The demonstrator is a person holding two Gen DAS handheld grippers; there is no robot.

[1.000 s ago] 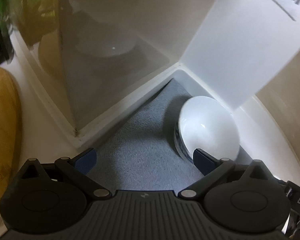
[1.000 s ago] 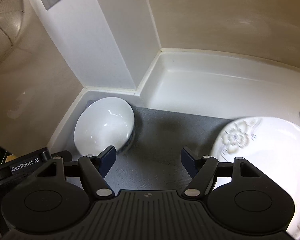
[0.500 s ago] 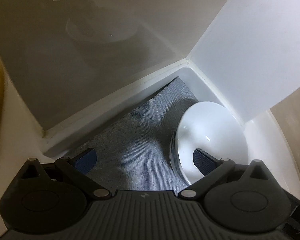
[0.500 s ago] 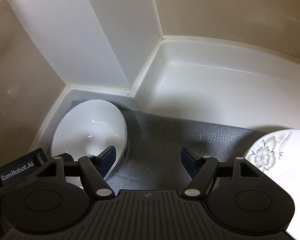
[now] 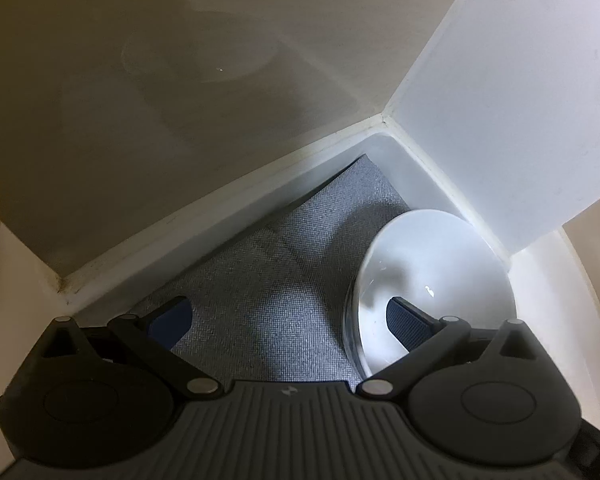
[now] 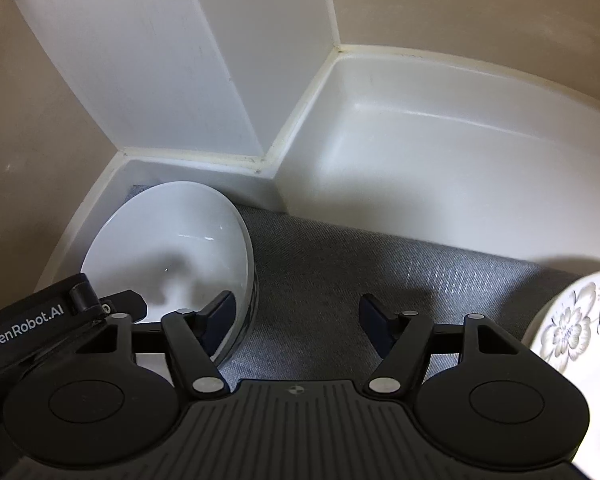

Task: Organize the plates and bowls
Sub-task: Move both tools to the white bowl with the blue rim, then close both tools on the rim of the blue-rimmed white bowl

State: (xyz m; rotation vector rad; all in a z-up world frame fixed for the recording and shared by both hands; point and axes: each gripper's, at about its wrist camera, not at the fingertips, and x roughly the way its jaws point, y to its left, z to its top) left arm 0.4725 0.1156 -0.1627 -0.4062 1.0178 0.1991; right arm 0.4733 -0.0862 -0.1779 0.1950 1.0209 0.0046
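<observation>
A white bowl (image 5: 432,264) (image 6: 168,240) sits on a grey mat (image 5: 268,272) in the corner of a white shelf. My left gripper (image 5: 288,320) is open and straddles the bowl's left rim, its right finger (image 5: 408,320) inside the bowl. My right gripper (image 6: 298,316) straddles the bowl's right rim, its left finger (image 6: 220,316) inside. Its jaws are closing, with the right pad still well clear of the bowl wall. A white plate with a grey flower pattern (image 6: 572,328) lies at the right edge of the right wrist view.
White walls (image 5: 520,120) and a raised white ledge (image 6: 440,160) close in the corner behind the bowl. The grey mat (image 6: 340,264) runs between bowl and plate. The left gripper's black body (image 6: 28,324) shows at the left of the right wrist view.
Both grippers have sunk toward the bowl. The left gripper's right finger now reaches inside it. The right gripper's jaws have narrowed, and the plate has slid to the view's right edge.
</observation>
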